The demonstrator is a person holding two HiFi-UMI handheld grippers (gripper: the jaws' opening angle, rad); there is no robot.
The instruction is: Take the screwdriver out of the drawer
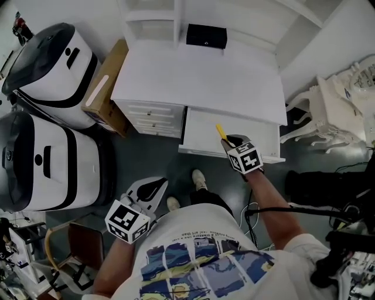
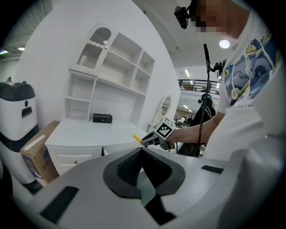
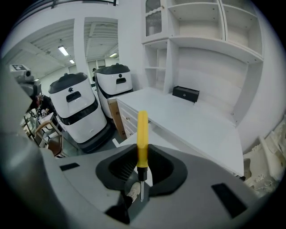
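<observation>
Grey floor (image 1: 146, 158) surrounds a white desk (image 1: 193, 73) that carries a shelf unit (image 1: 152, 17) along its back edge. A black box (image 1: 206, 35) sits on the desktop close to the shelves. Under the left part of the desktop is a stack of small drawers (image 1: 151, 116), all closed. Just beside it the wide drawer (image 1: 261, 136) stands pulled out, and its white floor is bare where it shows. A carton (image 1: 105, 88) leans at the desk's left side, with a white-and-black machine (image 1: 50, 64) next to it and a second machine (image 1: 47, 161) nearer the person. An ornate white chair (image 1: 337, 108) stands to the right of the desk. The right gripper (image 1: 229, 140) is positioned over the open drawer and is clamped on the screwdriver (image 1: 221, 131). In the right gripper view the yellow handle (image 3: 142, 134) stands between the two pads (image 3: 119, 166), gripped at its lower end. The thin metal shaft (image 3: 141, 190) runs back toward the gripper body. The handle projects past the jaw tips toward the desk. In the left gripper view the tool is held in the air at about desktop height, above the drawer and out of its cavity. The left gripper (image 1: 153, 190) is low at the person's left, well apart from the desk and above the floor, and it faces the desk. Its own view shows the jaws closed tip to tip with nothing between them.
</observation>
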